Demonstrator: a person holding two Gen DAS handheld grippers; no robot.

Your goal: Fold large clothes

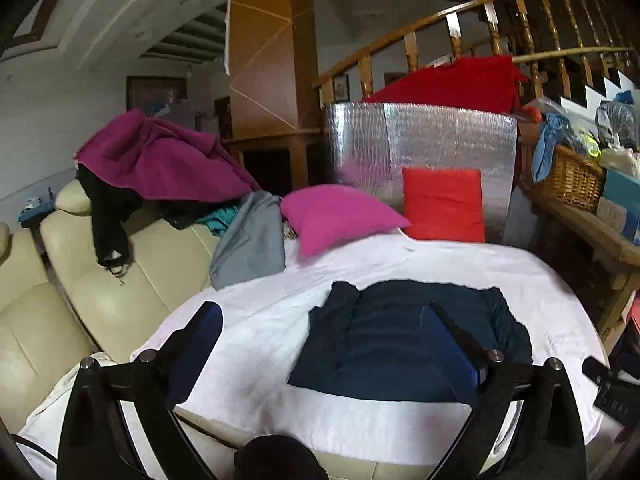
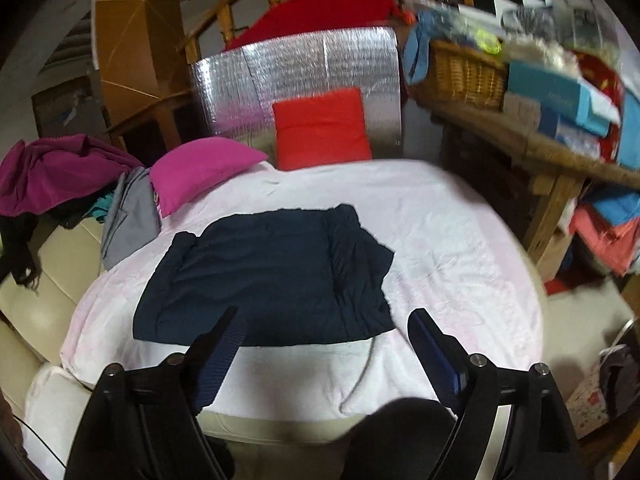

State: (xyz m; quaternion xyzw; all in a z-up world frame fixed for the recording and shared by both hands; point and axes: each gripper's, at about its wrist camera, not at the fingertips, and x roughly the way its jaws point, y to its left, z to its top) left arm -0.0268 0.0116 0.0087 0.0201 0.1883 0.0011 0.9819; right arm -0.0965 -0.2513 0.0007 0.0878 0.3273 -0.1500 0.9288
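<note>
A folded navy garment lies flat at the centre of a white sheet. Both grippers hang above its near edge, left gripper and right gripper spread wide, holding nothing. A pink pillow and red cushion sit in the upper frame.

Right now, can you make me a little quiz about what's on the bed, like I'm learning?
1. True or false: the folded navy blue garment lies on the pale pink sheet.
2. Which soft cushion leans against the silver foil panel: A, square red cushion, or B, magenta pillow?
3. Fill in: both grippers' fingers are ____ and hold nothing.

Key: 1 true; 2 A; 3 open.
</note>
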